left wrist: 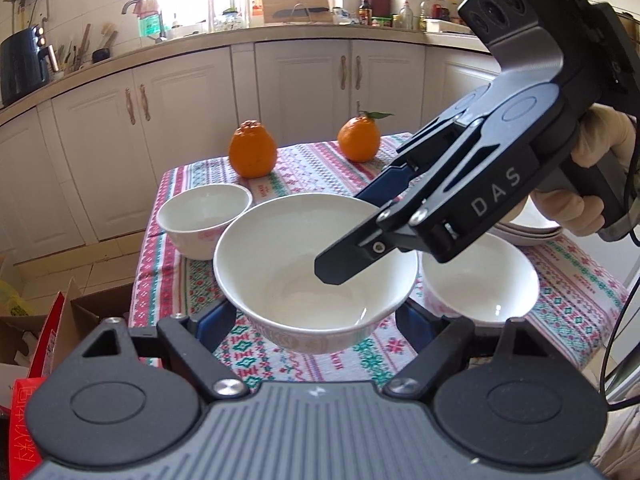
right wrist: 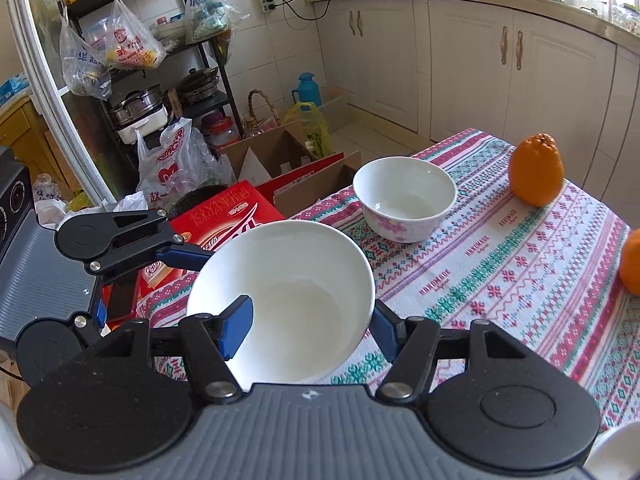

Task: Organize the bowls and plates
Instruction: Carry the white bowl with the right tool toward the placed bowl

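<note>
A large white bowl [left wrist: 304, 248] hangs tilted above the near edge of the patterned tablecloth [left wrist: 320, 168], raised off it. My left gripper [left wrist: 314, 316] clamps its lower sides with a blue pad on each flank. My right gripper [left wrist: 348, 232] comes in from the right and pinches the bowl's wall. In the right wrist view the right gripper [right wrist: 310, 330] has one finger inside the bowl [right wrist: 288, 280] and the other outside it. One of the left gripper's fingers [right wrist: 184, 258] touches the bowl's far left side there. A small flowered bowl [left wrist: 204, 220] [right wrist: 404, 200] sits at the left.
Another white bowl [left wrist: 480, 280] stands to the right, with stacked plates [left wrist: 528, 228] behind it near a gloved hand [left wrist: 592, 152]. Two oranges [left wrist: 253, 148] [left wrist: 359, 138] sit at the table's far edge. A red box [right wrist: 224, 220] and cardboard boxes [right wrist: 280, 160] crowd the floor at the left.
</note>
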The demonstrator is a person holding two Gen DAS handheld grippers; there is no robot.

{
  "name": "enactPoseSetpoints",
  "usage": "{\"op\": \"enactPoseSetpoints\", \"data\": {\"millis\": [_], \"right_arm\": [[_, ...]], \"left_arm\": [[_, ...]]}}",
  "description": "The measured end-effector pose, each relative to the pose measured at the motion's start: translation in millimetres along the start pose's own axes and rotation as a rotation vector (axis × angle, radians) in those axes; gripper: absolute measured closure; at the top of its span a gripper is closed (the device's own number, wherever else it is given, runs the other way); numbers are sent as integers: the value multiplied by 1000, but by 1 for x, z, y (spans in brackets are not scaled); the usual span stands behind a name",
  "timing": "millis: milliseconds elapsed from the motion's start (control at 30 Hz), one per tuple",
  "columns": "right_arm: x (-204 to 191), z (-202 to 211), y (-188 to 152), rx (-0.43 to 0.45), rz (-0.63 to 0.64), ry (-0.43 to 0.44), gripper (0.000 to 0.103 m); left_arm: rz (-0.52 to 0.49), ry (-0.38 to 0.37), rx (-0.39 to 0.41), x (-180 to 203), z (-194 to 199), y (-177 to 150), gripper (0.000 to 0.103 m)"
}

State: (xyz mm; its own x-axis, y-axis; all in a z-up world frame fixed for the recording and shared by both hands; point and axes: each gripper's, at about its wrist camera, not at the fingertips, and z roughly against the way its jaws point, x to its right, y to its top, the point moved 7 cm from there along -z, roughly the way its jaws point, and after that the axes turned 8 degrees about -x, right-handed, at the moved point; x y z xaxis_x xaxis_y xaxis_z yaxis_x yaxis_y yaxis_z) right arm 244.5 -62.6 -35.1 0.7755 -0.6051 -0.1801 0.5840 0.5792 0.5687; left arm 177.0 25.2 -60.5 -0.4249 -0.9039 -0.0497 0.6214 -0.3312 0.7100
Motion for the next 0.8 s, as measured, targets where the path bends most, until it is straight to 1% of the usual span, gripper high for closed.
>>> {"op": "enactPoseSetpoints", "data": {"millis": [133,367,567,800], "right_arm": [[3,18,-16,11,-14,-36,34],[16,47,-45,40,-78,-94,34],[25,65,-72,46,-122,-149,33],[38,69,-97,27,-187,-172,33]], "left_arm": [[-37,-27,15,20,4,5,17],[-102,-95,41,53,2,13,17],[-145,-162,38,78,-7,16,17],[-175,-212,5,99,-24,15,17]]}}
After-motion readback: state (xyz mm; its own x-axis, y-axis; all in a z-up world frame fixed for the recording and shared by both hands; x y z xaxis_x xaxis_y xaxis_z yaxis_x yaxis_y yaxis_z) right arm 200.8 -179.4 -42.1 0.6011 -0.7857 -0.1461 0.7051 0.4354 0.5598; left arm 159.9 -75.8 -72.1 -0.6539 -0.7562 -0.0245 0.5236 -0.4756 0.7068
